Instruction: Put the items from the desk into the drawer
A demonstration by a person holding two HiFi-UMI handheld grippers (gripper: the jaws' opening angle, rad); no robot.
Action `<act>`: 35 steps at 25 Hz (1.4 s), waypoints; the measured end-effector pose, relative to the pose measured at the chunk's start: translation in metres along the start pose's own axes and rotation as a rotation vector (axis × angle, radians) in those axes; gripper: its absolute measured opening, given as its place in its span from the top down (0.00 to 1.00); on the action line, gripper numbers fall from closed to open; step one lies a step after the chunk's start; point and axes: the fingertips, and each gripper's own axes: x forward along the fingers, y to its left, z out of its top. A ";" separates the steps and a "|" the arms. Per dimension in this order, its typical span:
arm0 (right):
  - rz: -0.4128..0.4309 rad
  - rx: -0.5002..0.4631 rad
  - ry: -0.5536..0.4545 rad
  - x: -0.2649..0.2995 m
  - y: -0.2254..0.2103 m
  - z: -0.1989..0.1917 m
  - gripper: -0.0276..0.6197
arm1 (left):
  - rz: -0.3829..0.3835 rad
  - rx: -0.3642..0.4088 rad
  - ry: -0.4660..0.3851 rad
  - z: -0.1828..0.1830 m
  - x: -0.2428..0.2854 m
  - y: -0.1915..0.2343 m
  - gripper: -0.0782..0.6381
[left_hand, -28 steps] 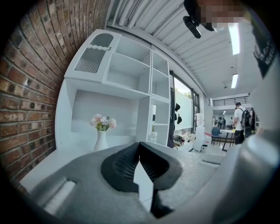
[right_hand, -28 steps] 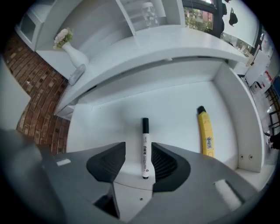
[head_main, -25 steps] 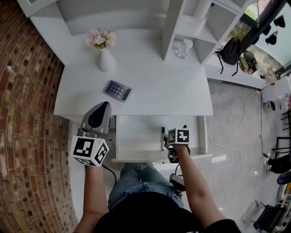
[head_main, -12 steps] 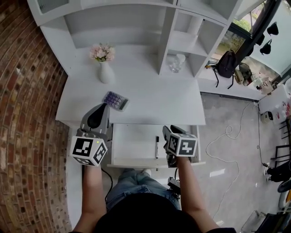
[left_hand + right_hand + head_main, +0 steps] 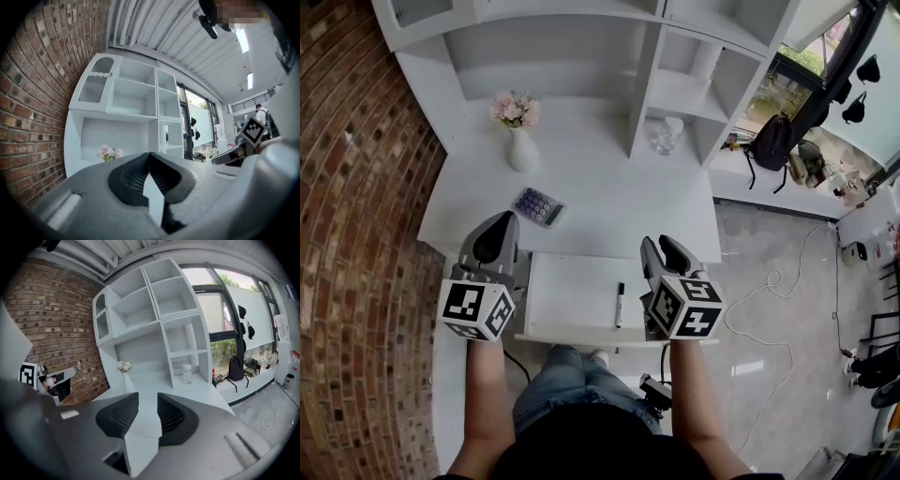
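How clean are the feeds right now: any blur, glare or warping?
Head view: sharp, evenly lit, brick wall bowed by the lens. Left gripper view: black corners, bright ceiling light. Right gripper view: shelves curved, window bright, no blur.

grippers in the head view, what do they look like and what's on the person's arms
The left gripper and right gripper are both grey moulded plastic, lined inside with black ribbed pads. Each carries a white cube printed with black square markers. The forearms are bare, and the top looks black.
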 end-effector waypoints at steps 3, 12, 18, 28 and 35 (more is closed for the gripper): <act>0.011 -0.007 -0.018 0.001 0.003 0.004 0.74 | -0.004 -0.001 -0.002 0.000 0.004 0.002 0.89; 0.037 0.004 0.021 0.048 0.047 -0.003 0.74 | -0.022 -0.006 -0.003 0.000 0.012 0.051 0.89; 0.026 0.015 0.062 0.091 0.089 -0.011 0.74 | -0.031 -0.039 0.013 -0.009 0.015 0.109 0.89; 0.019 0.127 0.257 0.187 0.120 -0.062 0.74 | -0.094 -0.099 0.042 -0.036 0.040 0.167 0.89; 0.042 0.347 0.488 0.244 0.116 -0.133 0.74 | -0.130 -0.124 0.084 -0.060 0.043 0.181 0.89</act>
